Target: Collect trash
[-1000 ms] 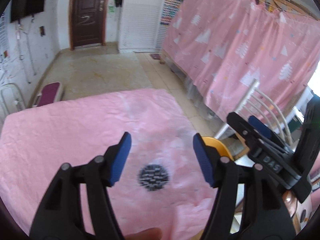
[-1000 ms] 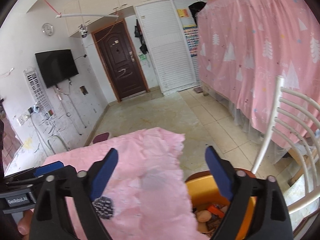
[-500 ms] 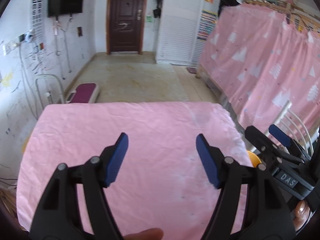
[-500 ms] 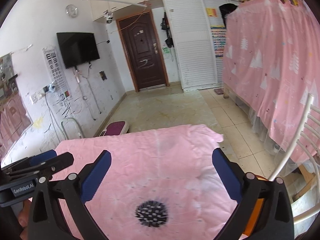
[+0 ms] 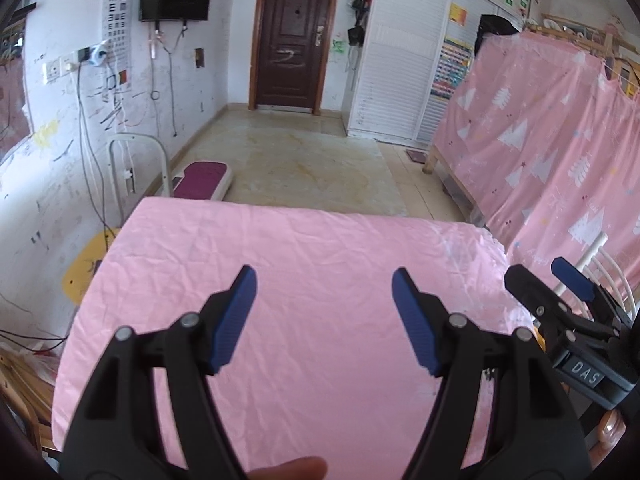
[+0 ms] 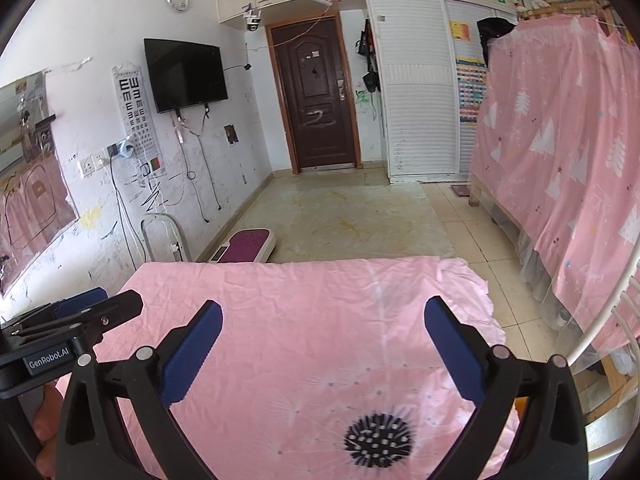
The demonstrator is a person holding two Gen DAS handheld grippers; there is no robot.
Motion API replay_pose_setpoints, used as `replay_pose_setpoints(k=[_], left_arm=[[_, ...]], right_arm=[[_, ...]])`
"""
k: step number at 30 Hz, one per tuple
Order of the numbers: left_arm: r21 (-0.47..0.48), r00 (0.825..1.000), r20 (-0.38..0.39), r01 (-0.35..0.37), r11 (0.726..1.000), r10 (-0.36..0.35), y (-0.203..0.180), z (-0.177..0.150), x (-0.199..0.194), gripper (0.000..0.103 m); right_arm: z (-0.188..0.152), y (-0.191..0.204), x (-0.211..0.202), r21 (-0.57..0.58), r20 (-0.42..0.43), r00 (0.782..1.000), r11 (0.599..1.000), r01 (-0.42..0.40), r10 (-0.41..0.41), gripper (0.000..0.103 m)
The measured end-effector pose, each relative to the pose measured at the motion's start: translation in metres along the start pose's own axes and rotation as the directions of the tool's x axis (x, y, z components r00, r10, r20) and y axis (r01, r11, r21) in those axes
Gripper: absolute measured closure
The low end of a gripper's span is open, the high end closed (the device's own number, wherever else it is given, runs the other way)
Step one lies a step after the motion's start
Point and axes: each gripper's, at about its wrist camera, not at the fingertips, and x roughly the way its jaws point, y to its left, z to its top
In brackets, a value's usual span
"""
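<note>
Daylight fills a scuffed white-walled room: a dark door (image 6: 320, 100) at the far end, a TV (image 6: 184, 74) and eye chart (image 6: 136, 120) on the left wall, white louvred closets (image 6: 420, 120) and pink tree-print curtains (image 6: 560, 152) on the right, a tiled floor (image 6: 352, 216), and a pink-clothed surface (image 6: 320, 320) in front.

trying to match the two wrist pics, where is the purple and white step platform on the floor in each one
Left wrist view: the purple and white step platform lies left of centre, just beyond the far edge of the pink tablecloth.
Right wrist view: the step platform sits left of centre, also just past the cloth's far edge.
Shared landmark: the dark brown door on the far wall.
</note>
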Motion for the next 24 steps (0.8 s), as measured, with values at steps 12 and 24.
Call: replay_pose_setpoints(k=[12,24], left_arm=[[-0.045,1.000,0.004,-0.022,0.999,0.022,0.027,0.001,-0.002,0.036],[-0.056,0.999,0.007,-0.031,0.998,0.032,0.033,0.003,-0.003,0.036]], right_arm=[[0.001,0.024,0.007,-0.043,-0.007,1.000,0.999,-0.020,0.020,0.012],[0.000,0.031,0.007,-0.055,-0.006,1.000,0.998,-0.024,0.024,0.012]])
